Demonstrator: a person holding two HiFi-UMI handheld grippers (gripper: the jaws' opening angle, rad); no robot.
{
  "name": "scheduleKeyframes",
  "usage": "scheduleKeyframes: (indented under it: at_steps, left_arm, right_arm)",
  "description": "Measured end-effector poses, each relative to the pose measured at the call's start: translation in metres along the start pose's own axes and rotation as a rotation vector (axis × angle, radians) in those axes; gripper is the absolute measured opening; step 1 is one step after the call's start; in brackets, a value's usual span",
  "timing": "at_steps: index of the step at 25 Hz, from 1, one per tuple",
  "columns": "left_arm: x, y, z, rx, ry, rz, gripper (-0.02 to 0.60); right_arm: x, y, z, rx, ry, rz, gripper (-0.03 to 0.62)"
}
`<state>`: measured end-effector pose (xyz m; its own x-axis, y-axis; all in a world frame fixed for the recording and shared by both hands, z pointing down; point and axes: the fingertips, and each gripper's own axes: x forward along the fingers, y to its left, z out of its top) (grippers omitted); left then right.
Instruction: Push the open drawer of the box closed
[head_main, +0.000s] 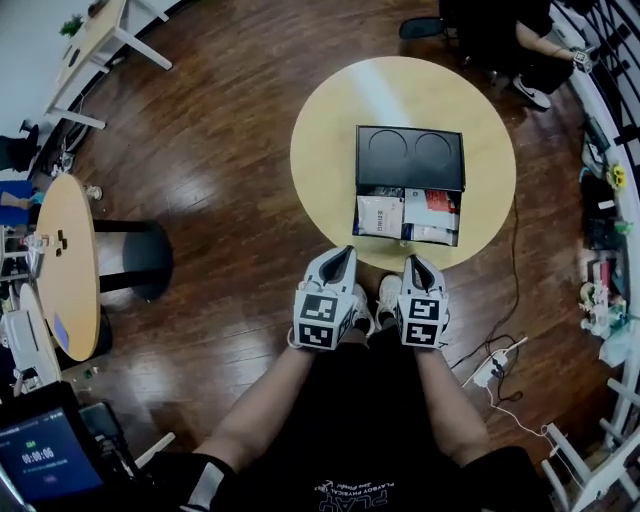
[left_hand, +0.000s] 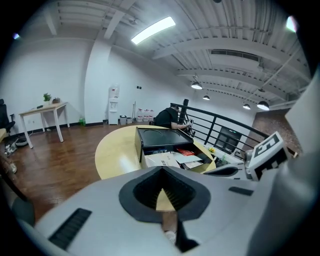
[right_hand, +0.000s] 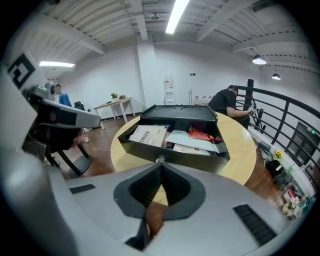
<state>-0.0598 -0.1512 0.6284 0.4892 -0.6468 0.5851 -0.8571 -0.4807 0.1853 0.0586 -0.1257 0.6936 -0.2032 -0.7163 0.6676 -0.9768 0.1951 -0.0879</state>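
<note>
A black box (head_main: 410, 157) stands on the round yellow table (head_main: 320, 150). Its drawer (head_main: 407, 217) is pulled out towards me and holds papers and packets. A small metal knob (right_hand: 160, 160) sits on the drawer front. My left gripper (head_main: 345, 254) and right gripper (head_main: 413, 263) hover side by side at the table's near edge, just short of the drawer front. Both are shut with nothing between the jaws. The left gripper (left_hand: 161, 172) sees the box (left_hand: 161, 136) ahead and slightly right. The right gripper (right_hand: 160, 167) points straight at the drawer (right_hand: 172, 142).
A person in black (head_main: 520, 40) sits beyond the table by the railing (right_hand: 285, 120). Another round table (head_main: 68, 265) stands at the left, with a tablet (head_main: 45, 455) at the bottom left. A white power strip (head_main: 490, 368) with cables lies on the floor to my right.
</note>
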Motion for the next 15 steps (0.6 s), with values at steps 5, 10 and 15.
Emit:
scheduleKeyframes:
  at_steps: [5, 10, 15]
  left_arm:
    - [0.002, -0.002, -0.014, -0.024, 0.024, 0.002, -0.003]
    - [0.001, 0.001, -0.018, -0.04, 0.036, 0.0, -0.003]
    - [0.001, 0.01, -0.023, -0.048, 0.062, -0.007, -0.003]
  right_arm:
    - [0.005, 0.008, -0.01, 0.019, 0.048, 0.01, 0.006]
    - [0.017, 0.009, -0.009, 0.046, 0.079, -0.012, 0.052]
    - [0.032, 0.01, -0.009, 0.068, 0.097, -0.039, 0.086]
